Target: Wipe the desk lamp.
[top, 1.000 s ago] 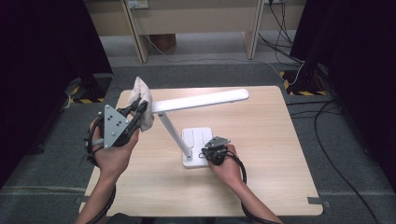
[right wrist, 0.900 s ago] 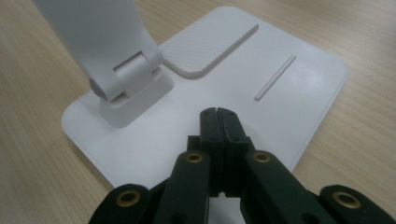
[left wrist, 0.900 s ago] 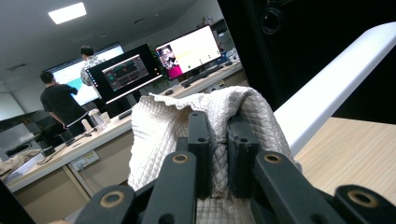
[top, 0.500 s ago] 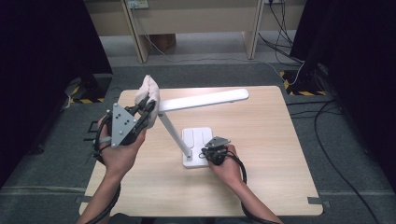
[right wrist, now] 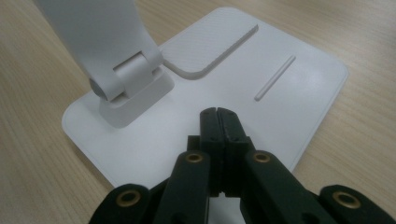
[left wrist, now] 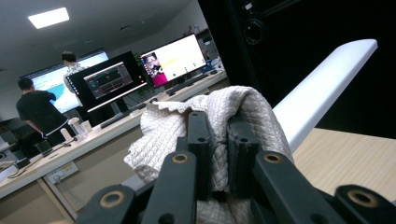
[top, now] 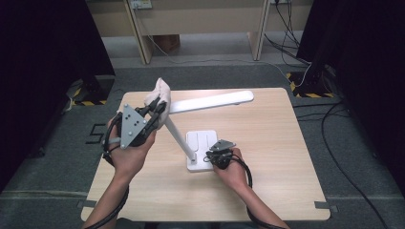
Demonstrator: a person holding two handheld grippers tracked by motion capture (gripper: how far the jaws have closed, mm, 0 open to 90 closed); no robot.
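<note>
The left gripper [top: 155, 110] is clamped on a crumpled white quilted cloth [left wrist: 219, 116], holding it against the near end of the white desk lamp's long flat head [top: 210, 101]. The right gripper [right wrist: 219, 116], its jaws pressed together with nothing between them, rests on the lamp's flat white base [right wrist: 299, 84] on the light wooden table [top: 277, 143]

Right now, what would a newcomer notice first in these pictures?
First, the white folding desk lamp standing mid-table on the light wooden table. The left gripper pinches a white quilted cloth at the lamp's hinge end. The right gripper, jaws shut, rests on the lamp's flat white base.
</note>
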